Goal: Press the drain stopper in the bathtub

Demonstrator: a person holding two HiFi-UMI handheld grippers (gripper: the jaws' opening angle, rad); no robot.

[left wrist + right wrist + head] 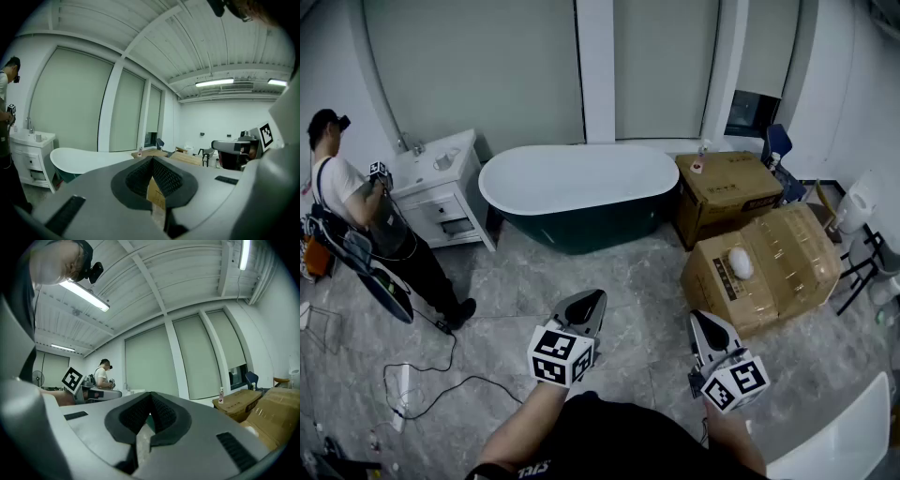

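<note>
The left gripper's (pixel 151 160) ribbed black pads are pressed together at the tips with nothing between them, and the right gripper's (pixel 150 395) pads are closed and empty too. In the head view both sit low in the frame over the grey marble-patterned floor (pixel 609 272), left (pixel 592 297) beside right (pixel 701 320). The white oval bathtub with a dark green outer wall (pixel 581 228) stands well apart at upper centre. Its drain stopper cannot be made out. Two brown cardboard boxes (pixel 764 267) lie at the right.
</note>
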